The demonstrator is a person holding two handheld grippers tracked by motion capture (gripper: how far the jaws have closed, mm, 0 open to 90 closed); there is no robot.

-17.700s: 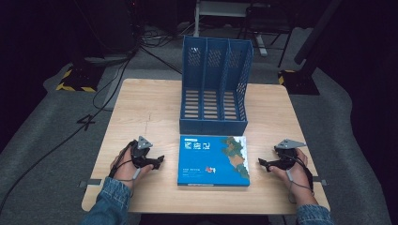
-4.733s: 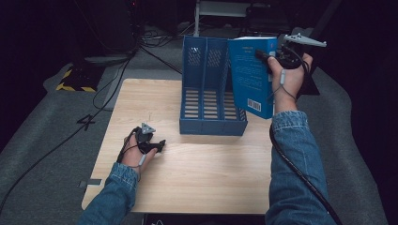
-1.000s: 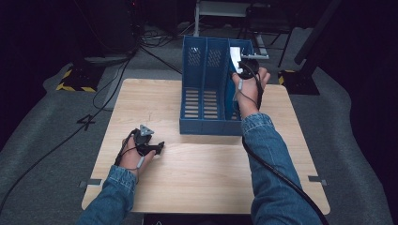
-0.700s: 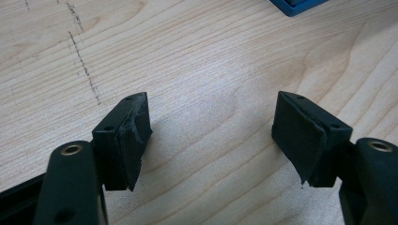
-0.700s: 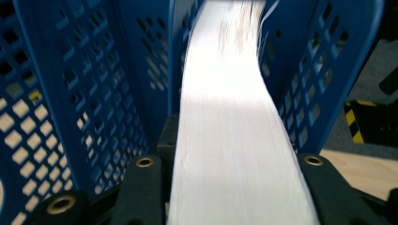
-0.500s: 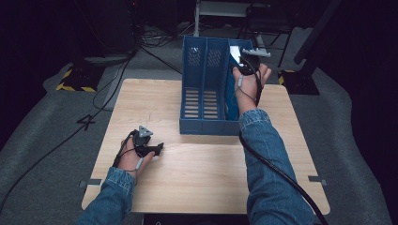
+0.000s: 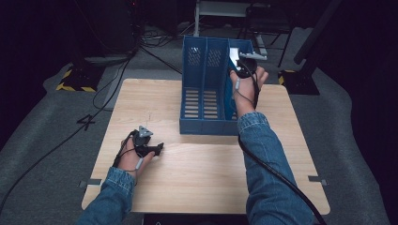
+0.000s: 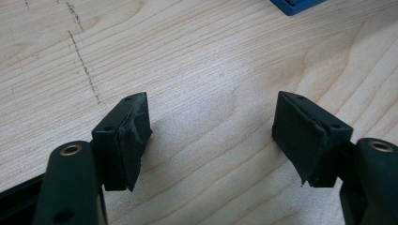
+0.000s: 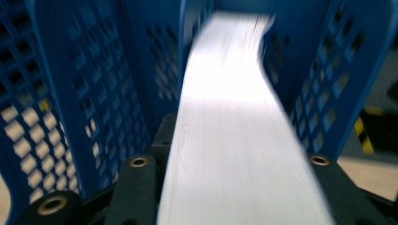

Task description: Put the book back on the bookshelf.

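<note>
A blue three-slot file rack (image 7: 204, 93) stands at the back of the wooden table (image 7: 197, 173). A thick book (image 7: 233, 55) stands upright in its right slot, white page edge up. My right gripper (image 7: 238, 68) reaches over the rack's top and is shut on the book. In the right gripper view the blurred page edge (image 9: 234, 117) runs between the jaws, with blue lattice walls (image 9: 84, 93) on both sides. These jaws have just been opening a little, with the book still between them. My left gripper (image 7: 157, 149) rests on the table, open (image 8: 211, 131), nothing between its jaws.
A corner of the rack's base (image 8: 295, 4) shows at the top of the left gripper view. Bare wood lies in front of the rack. Cables (image 7: 108, 89) and stands sit on the dark floor beyond the table.
The book, first flat on the table and then held up above the rack, now sits down in the right slot. Over the last second the right hand barely shifted. The left hand kept still.
</note>
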